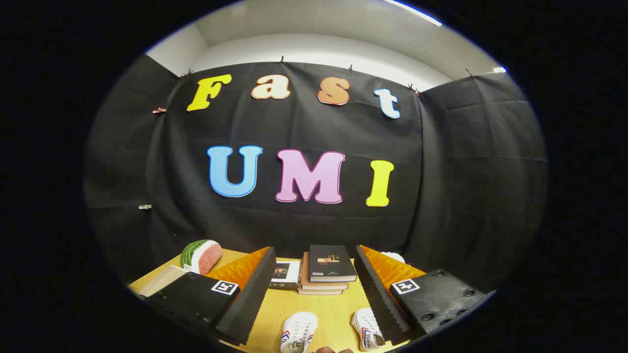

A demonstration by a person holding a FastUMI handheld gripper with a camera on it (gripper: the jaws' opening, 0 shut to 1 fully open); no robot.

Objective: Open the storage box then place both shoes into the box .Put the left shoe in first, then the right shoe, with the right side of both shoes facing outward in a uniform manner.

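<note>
My gripper [314, 289] is open, its two fingers spread wide above the wooden table [333, 314] with nothing between them. Two white canvas shoes with red and blue stripes lie on the table low between the fingers: one shoe [298, 333] toward the left finger, the other shoe [367, 334] close against the right finger [380, 299]. Both point away from me. I cannot pick out a storage box with certainty; a pale flat edge [162, 280] shows past the left finger [250, 294].
A stack of books [326, 272] sits beyond the fingers at the table's far side, with a smaller book [284, 274] beside it. A watermelon slice [201, 256] stands at the far left. A white object [394, 256] peeks over the right finger. A dark rounded thing [333, 350] shows nearest me.
</note>
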